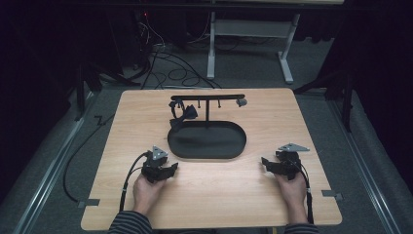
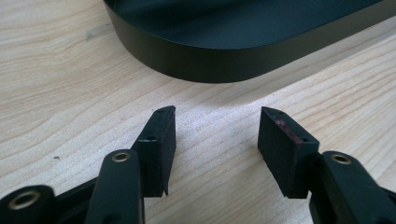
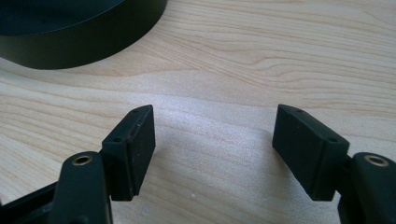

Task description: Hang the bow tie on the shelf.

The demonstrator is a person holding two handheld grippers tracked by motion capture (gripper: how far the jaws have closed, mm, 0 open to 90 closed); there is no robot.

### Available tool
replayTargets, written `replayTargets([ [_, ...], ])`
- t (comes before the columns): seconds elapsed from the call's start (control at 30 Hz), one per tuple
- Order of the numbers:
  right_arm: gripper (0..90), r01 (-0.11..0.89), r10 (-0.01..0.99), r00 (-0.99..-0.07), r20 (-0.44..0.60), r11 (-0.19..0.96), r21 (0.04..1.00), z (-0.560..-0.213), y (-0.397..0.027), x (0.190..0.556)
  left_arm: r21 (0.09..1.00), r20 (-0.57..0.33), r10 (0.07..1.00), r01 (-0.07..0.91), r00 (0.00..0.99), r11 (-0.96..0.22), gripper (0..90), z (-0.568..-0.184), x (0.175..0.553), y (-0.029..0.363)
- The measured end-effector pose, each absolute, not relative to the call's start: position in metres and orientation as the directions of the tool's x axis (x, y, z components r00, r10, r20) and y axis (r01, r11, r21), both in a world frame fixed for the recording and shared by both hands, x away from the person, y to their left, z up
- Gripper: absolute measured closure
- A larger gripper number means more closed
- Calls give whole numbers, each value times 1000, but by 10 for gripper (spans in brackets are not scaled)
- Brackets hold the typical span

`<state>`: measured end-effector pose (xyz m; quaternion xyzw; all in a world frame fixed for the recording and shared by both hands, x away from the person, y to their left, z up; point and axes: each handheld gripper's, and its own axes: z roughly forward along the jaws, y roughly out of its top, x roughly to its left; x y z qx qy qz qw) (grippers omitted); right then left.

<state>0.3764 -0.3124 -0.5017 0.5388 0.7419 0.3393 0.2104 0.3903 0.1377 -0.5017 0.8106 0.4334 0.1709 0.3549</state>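
Both pairs of jaws stand apart with only bare wood between them. The left gripper [image 1: 163, 168] rests near the front edge of the tabletop [image 1: 219, 204], left of centre, held in the person's left hand [image 1: 146, 191]; in the left gripper view its pads [image 2: 161, 149] are released and grasp nothing. The right gripper [image 1: 272, 166] sits toward the front right corner in the right hand [image 1: 292, 187], and the right gripper view shows its pads [image 3: 135, 149] spread even wider, also holding nothing.

A black oval tray [image 1: 207, 152] lies at the middle of the tabletop, between the two grippers and slightly farther from the person. Its near wall lies just beyond the left gripper's tips in the left gripper view [image 2: 210, 60], and at the upper left corner of the right gripper view [image 3: 70, 44]. Neither gripper touches it.

Just behind the tray, toward the far edge, a black T-shaped stand [image 1: 208, 100] rises upright, its crossbar running left to right. A dark bundle of small items [image 1: 182, 113] hangs from the left part of the bar, and a small grey piece [image 1: 241, 102] hangs near its right end. What these items are is too small to tell.
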Motion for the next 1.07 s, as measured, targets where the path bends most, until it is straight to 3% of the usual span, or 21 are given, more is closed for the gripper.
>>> replayTargets([
  [0.5,313,654,942,-334,41,201,729,-502,-312,376,755,-14,833,552,553,-354,459,-507,385,137],
  [1.07,313,653,943,-332,27,209,728,-502,-310,376,751,-15,834,557,551,-355,389,-507,384,135],
])
